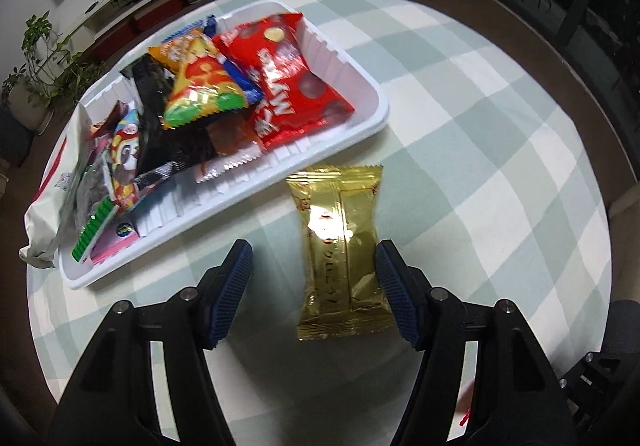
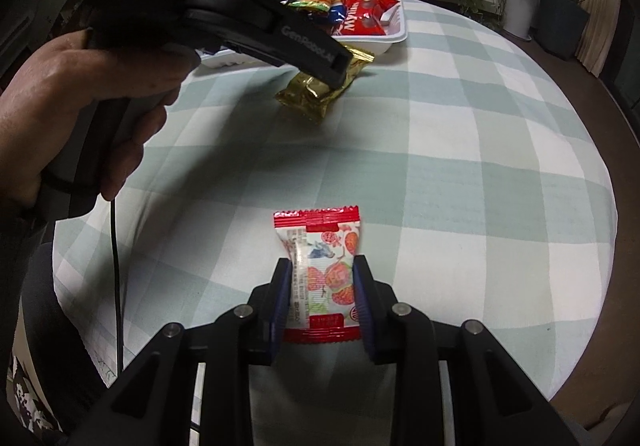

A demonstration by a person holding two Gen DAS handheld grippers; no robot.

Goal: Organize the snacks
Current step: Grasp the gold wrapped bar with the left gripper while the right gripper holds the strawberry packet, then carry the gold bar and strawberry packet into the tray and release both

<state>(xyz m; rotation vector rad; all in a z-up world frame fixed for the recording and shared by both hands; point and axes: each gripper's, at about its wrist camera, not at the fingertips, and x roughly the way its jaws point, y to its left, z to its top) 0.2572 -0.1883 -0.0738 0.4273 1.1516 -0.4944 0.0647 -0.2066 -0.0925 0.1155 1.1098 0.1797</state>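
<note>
Gold packet [image 1: 342, 246] lies on tablecloth [image 1: 480, 125] just beside tray [image 1: 360, 125]; our left gripper [image 1: 314, 286] straddles it, jaws parted, one pad touching. We centre before squeezing. Right gripper [image 2: 320, 298] clamps strawberry packet [image 2: 320, 266], well apart from tray.

tray [image 1: 360, 125]: on tabletop [image 1: 480, 125], packets piled in it | wrapped bar [image 1: 340, 246]: on tabletop, just before tray, between left gripper [image 1: 314, 294] pads | small packet [image 2: 320, 270]: on tabletop, well apart, between right gripper [image 2: 322, 306] pads
</note>
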